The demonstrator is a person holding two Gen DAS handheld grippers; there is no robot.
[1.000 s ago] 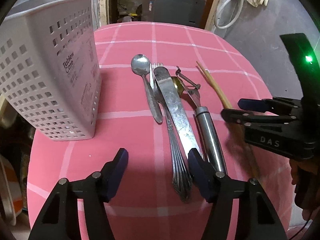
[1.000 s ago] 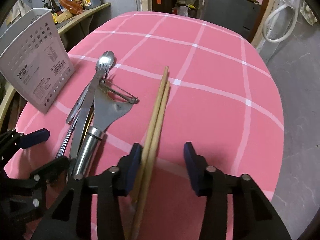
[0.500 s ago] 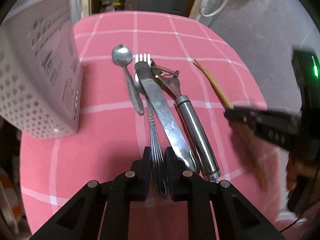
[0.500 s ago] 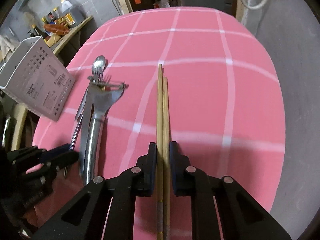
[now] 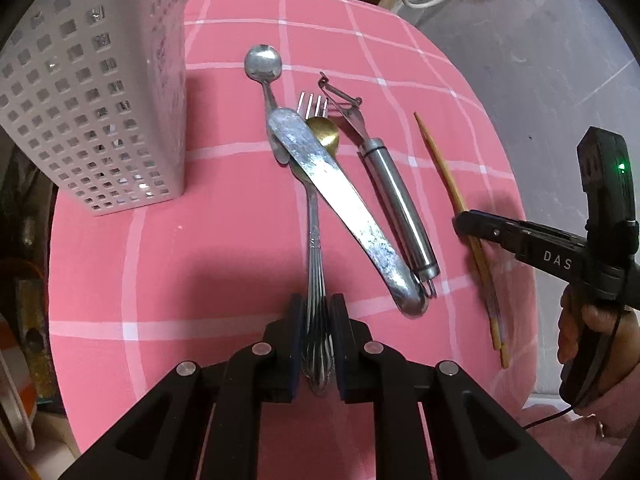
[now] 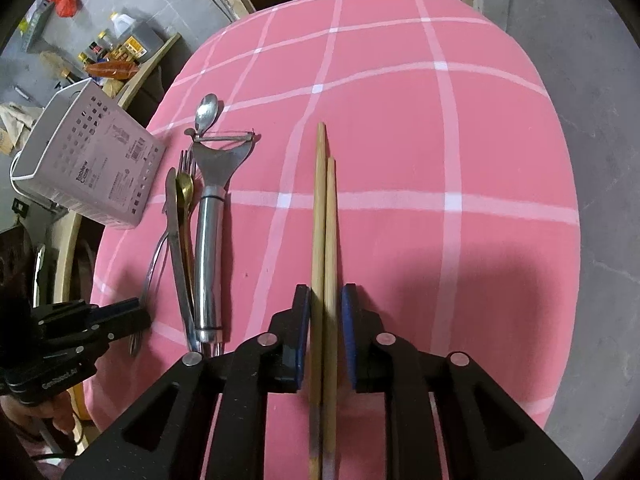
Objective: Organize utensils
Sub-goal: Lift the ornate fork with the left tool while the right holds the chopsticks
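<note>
Left gripper: clamped narrow on the fork at its handle end, so the tines point away, toward 12 o'clock.
Fork's trouble: the knife lies across its neck; lifting likely drags it.
Right gripper: jaws nearly closed around the chopsticks; whether the pads press them I cannot tell. The pair lies side by side, so both can come in one grab.
Caddy: the perforated holder stands upright at 10 o'clock of the pile, the likely destination.
Waiting: spoon, gold spoon and peeler lie on the pink tablecloth.
</note>
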